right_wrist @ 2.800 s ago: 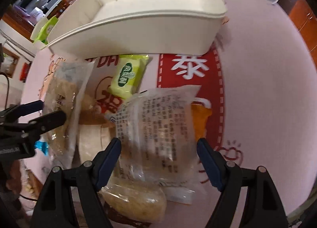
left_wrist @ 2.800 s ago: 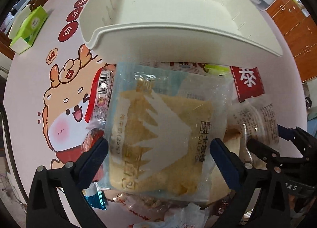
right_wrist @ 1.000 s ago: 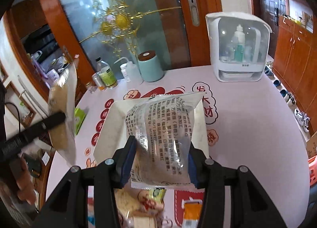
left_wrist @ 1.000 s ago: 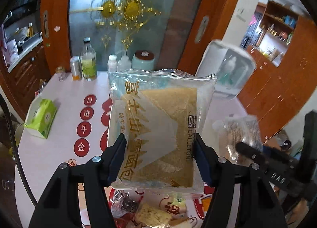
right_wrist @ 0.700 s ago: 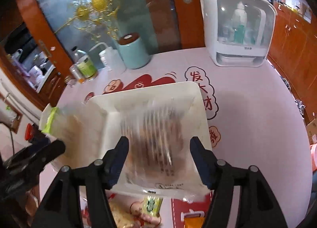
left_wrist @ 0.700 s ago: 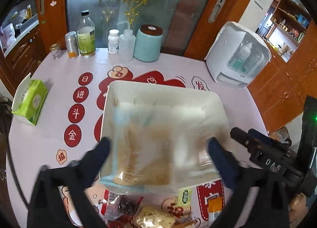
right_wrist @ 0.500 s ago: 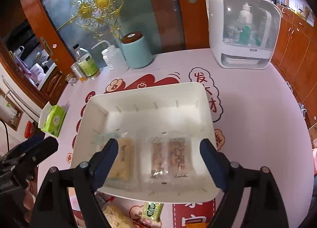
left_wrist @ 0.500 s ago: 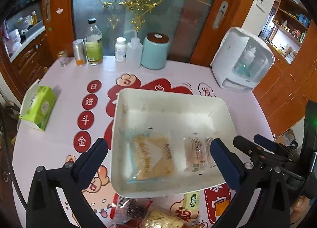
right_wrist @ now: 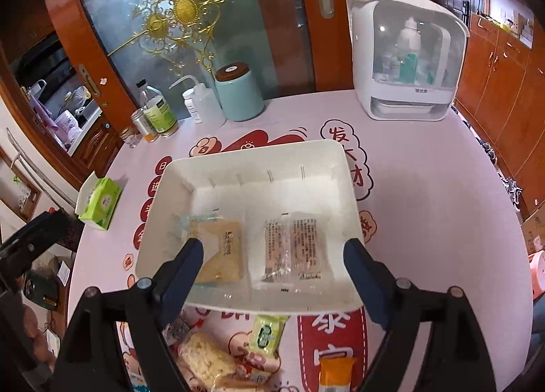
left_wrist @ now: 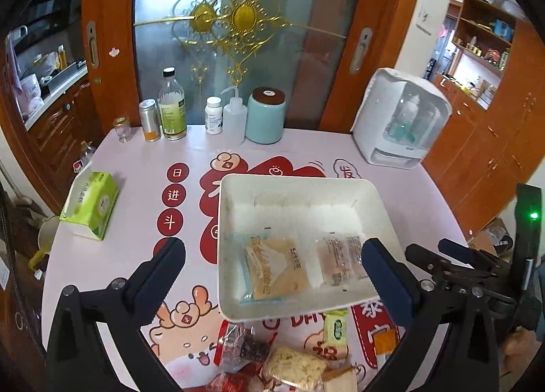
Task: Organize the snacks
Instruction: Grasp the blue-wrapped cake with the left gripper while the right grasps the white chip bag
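A white bin [left_wrist: 306, 187] [right_wrist: 259, 160] stands mid-table. Inside it lie a tan cake packet [left_wrist: 274, 266] [right_wrist: 221, 250] on the left and a clear twin-bar packet [left_wrist: 340, 259] [right_wrist: 294, 249] on the right. My left gripper [left_wrist: 276, 276] hangs open above the bin's near side with nothing between its fingers. My right gripper [right_wrist: 272, 269] is open too, empty, over the bin's front rim. More snacks lie in front of the bin: a small green packet [left_wrist: 335, 325] [right_wrist: 267, 330], a pale crumbly packet [left_wrist: 294, 366] [right_wrist: 204, 363], a dark red-edged packet [left_wrist: 238, 347] and an orange packet [right_wrist: 335, 375].
Along the table's far edge stand bottles [left_wrist: 172, 109], a teal canister [left_wrist: 265, 116] and a white appliance [left_wrist: 402, 119]. A green tissue box [left_wrist: 90, 201] sits at the left. The other gripper's arm [left_wrist: 477, 266] shows at the right of the left wrist view.
Both grippers let go of their packets, which dropped into the white bin and now lie flat there. Both sets of jaws went from shut on packets to wide open.
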`<action>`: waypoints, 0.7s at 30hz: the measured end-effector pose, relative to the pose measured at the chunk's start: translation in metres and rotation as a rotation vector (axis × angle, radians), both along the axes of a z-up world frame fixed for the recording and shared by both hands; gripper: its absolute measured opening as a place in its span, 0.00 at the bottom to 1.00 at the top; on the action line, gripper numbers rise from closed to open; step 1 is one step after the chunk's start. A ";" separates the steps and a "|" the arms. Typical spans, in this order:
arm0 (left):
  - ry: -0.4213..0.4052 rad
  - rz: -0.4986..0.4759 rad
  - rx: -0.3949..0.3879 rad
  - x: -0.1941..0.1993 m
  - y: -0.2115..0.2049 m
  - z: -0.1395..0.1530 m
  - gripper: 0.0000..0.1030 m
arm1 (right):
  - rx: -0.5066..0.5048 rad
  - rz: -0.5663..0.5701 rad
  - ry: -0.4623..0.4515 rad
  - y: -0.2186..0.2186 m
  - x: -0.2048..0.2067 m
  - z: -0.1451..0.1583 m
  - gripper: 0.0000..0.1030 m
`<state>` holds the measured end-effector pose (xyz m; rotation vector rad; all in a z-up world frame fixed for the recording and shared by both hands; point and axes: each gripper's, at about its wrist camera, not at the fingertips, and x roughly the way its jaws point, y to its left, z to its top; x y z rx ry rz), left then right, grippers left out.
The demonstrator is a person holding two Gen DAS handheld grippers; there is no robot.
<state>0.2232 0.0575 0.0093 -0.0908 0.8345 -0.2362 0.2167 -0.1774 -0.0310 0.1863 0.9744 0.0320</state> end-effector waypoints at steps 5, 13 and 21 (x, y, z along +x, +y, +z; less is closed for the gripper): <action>-0.024 -0.028 0.038 -0.031 0.009 0.020 1.00 | 0.015 -0.012 -0.017 0.007 -0.024 0.008 0.83; -0.001 -0.027 0.012 -0.074 0.038 0.026 1.00 | 0.037 0.006 -0.067 0.020 -0.073 0.024 0.83; -0.019 -0.063 0.040 -0.120 0.048 0.013 1.00 | 0.009 0.038 -0.043 0.029 -0.128 0.030 0.83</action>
